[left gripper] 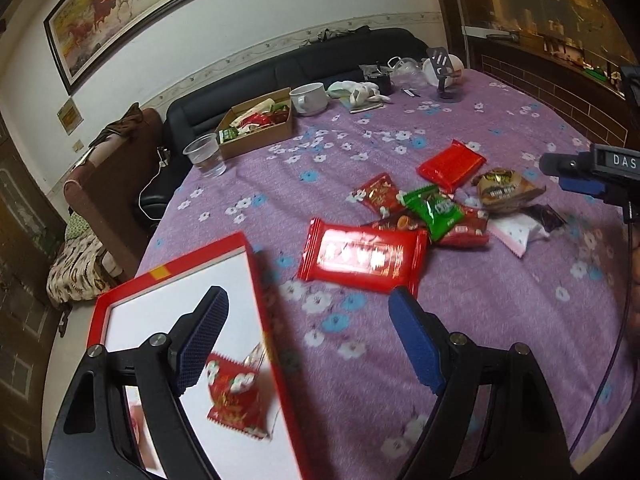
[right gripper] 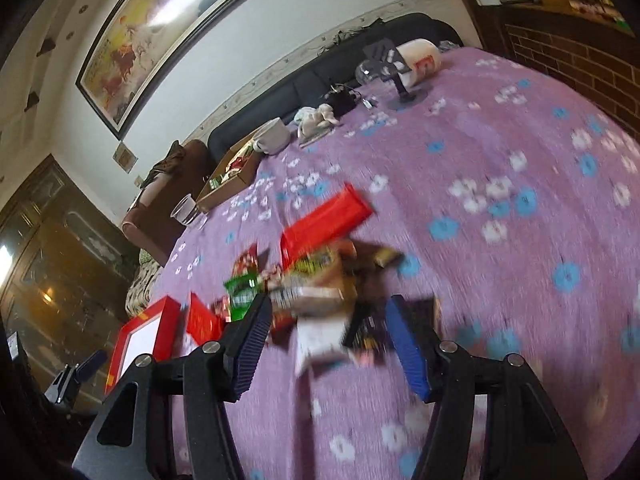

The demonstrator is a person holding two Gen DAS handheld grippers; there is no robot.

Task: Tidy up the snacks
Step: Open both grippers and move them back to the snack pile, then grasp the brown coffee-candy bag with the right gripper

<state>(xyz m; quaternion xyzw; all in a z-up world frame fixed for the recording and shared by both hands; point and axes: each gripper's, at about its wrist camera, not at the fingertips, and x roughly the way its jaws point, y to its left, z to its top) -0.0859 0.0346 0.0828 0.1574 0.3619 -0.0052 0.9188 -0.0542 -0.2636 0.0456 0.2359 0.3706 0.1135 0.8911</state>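
A red box with a white inside [left gripper: 188, 288] stands at the table's near left; a small red snack packet [left gripper: 236, 396] lies in it. My left gripper [left gripper: 308, 340] is open and empty, left finger over the box, right finger over the cloth. A pile of snacks lies ahead: a large red pack [left gripper: 362, 258], a green packet [left gripper: 434, 210], another red pack [left gripper: 450, 166], a brown bun packet [left gripper: 506, 190]. My right gripper [right gripper: 326, 336] is open and empty just before the blurred pile [right gripper: 312, 280]. The red box also shows in the right wrist view [right gripper: 140, 336].
A purple flowered cloth [left gripper: 500, 320] covers the table. At the far side stand a cardboard box of snacks [left gripper: 256, 126], a plastic cup [left gripper: 206, 156], a white mug [left gripper: 308, 98], a phone stand [left gripper: 442, 76] and clutter. A dark sofa [left gripper: 280, 72] lies behind.
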